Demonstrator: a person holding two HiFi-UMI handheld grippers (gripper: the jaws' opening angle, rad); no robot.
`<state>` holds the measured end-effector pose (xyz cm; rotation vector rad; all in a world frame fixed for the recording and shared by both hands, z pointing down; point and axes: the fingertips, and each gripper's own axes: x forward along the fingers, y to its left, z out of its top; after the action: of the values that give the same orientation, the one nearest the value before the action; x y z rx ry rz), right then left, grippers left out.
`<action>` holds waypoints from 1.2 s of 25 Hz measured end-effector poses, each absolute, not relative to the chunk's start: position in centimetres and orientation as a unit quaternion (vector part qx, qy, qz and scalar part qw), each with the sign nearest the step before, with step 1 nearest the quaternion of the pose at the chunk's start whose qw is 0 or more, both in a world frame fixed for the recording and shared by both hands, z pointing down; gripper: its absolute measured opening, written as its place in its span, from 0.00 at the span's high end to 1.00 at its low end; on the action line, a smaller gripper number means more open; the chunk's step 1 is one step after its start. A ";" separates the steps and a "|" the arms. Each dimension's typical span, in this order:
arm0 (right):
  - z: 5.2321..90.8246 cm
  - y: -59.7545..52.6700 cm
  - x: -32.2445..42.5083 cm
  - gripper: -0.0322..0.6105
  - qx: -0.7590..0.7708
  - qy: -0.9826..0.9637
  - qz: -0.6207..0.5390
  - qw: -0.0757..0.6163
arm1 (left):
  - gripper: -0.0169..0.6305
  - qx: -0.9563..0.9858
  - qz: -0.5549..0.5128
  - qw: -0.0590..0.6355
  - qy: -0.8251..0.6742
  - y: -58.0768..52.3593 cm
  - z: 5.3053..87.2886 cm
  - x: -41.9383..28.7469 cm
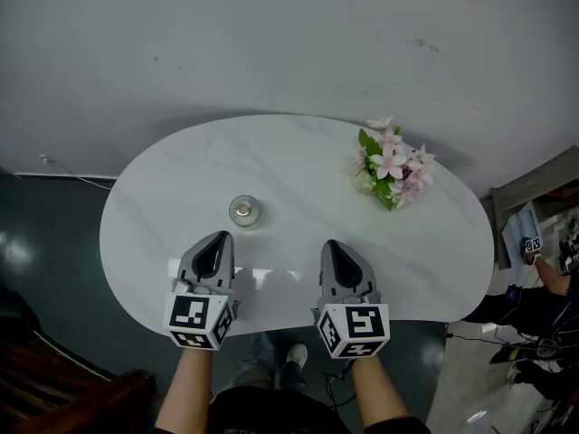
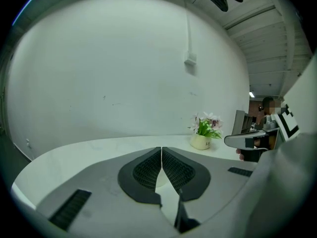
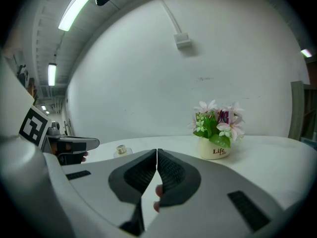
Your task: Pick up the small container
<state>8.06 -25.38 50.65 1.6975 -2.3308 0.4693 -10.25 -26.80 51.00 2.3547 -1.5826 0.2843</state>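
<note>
The small container [image 1: 243, 211] is a round clear jar with a metal cap, standing on the white oval table [image 1: 298, 170] left of the middle. It also shows small in the right gripper view [image 3: 121, 150]. My left gripper [image 1: 213, 247] hovers just near of the jar, slightly to its left, jaws shut with nothing between them [image 2: 161, 150]. My right gripper [image 1: 339, 256] is over the table's near edge, to the right of the jar, also shut and empty [image 3: 156, 152]. In the left gripper view the jar is hidden behind the jaws.
A small pot of pink flowers [image 1: 391, 167] stands at the table's far right [image 3: 218, 128]. A plain white wall [image 1: 271, 43] lies behind the table. At the far right edge another person [image 1: 543, 278] holds a marked gripper beside furniture.
</note>
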 end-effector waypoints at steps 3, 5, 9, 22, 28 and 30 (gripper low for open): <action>51.4 -25.8 8.0 0.84 0.577 -0.791 0.167 0.112 | 0.95 0.821 0.103 0.150 -0.541 -27.4 51.8 -9.9; 51.8 -26.1 8.0 0.84 0.578 -0.790 0.170 0.114 | 0.95 0.822 0.107 0.150 -0.538 -28.0 52.2 -9.7; 52.4 -26.6 8.1 0.85 0.579 -0.787 0.177 0.117 | 0.79 0.828 0.119 0.155 -0.525 -29.0 53.0 -9.0; 54.0 -27.8 9.1 0.85 0.585 -0.777 0.192 0.127 | 0.67 0.826 0.142 0.154 -0.523 -31.9 55.1 -8.0; 54.7 -28.2 9.2 0.84 0.586 -0.775 0.198 0.132 | 0.67 0.826 0.149 0.159 -0.520 -32.6 55.9 -7.7; 54.8 -28.3 9.2 0.84 0.587 -0.774 0.199 0.132 | 0.67 0.823 0.151 0.155 -0.525 -32.7 56.0 -7.9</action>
<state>9.21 -28.27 54.78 1.7018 -2.2455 0.5770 -7.95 -32.71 56.03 2.3576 -1.5053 0.4326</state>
